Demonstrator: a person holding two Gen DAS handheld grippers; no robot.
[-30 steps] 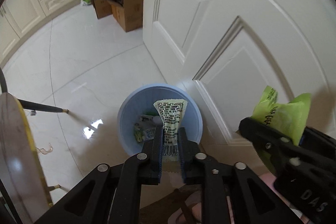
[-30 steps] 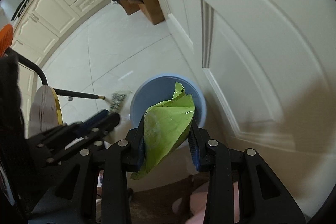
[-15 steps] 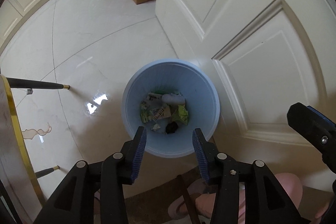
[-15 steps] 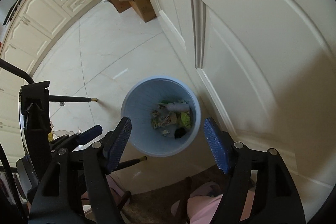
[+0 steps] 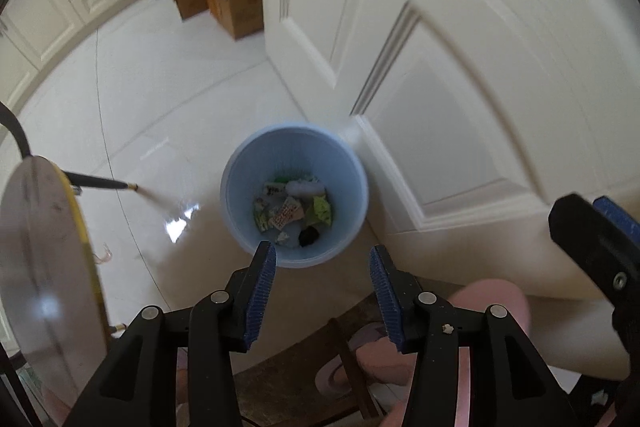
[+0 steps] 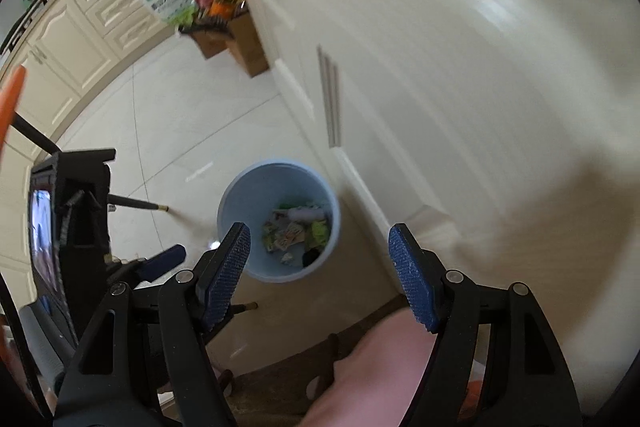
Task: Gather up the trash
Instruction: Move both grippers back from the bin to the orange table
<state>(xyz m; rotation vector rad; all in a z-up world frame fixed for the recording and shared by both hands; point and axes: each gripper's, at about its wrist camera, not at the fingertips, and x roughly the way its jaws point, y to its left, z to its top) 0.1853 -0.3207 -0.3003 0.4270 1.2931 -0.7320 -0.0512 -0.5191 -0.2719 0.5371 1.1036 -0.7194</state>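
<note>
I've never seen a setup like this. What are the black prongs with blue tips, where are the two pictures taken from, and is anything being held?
They are two hand-held grippers; a person carries one in each hand. Each picture comes from a camera on one gripper, looking down along its fingers. The left gripper and right gripper are both open and hold nothing; their fingers have just opened. Below on the tiled floor, beside a white door, stands a blue bin with wrappers inside.

Ahead of the grippers, the door (image 6: 460, 67) and cardboard boxes (image 5: 236, 7) are motion-blurred. Wrappers (image 5: 294, 211) in the bin (image 5: 236, 163) are too small to identify.
</note>
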